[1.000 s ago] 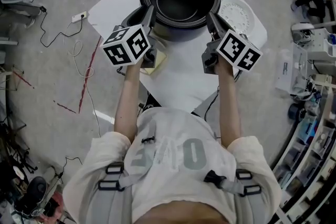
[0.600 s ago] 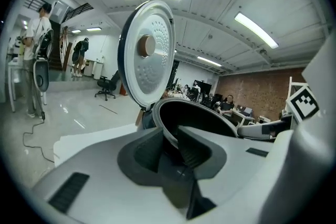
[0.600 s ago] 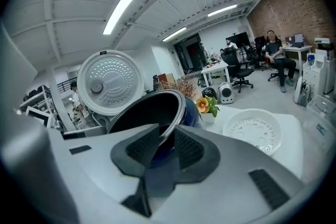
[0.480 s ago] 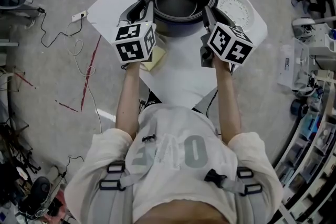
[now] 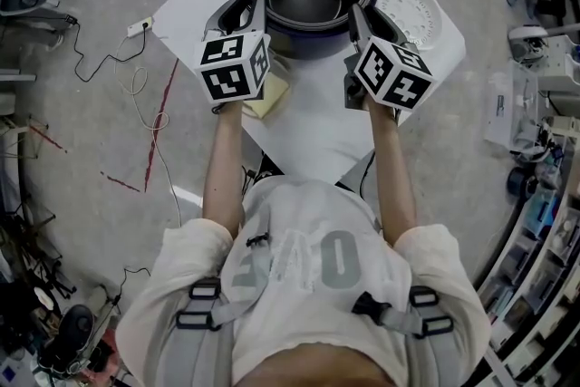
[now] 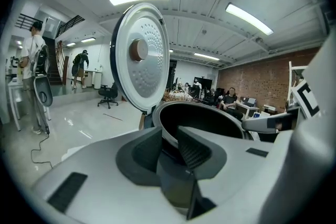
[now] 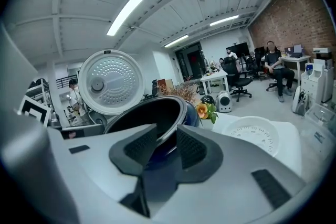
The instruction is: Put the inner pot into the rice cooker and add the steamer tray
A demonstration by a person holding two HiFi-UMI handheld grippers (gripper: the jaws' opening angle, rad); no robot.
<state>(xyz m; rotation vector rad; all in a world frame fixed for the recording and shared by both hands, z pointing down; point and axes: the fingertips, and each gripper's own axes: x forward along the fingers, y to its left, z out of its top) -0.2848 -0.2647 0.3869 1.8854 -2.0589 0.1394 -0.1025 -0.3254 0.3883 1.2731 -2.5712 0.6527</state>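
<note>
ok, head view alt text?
From above: left gripper and right gripper straddle the rim of the inner pot on opposite sides, pot in the open rice cooker; the right jaws, rim between them, have just been opening. A white steamer tray lies beside it.

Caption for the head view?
The black inner pot in the open dark rice cooker, white perforated steamer tray beside it.

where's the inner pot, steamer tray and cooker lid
inner pot [image 5: 306,3]: head view, inside bottom
steamer tray [image 5: 410,16]: head view, perforated middle
cooker lid [image 6: 148,68]: left gripper view, perforated inner face
</note>
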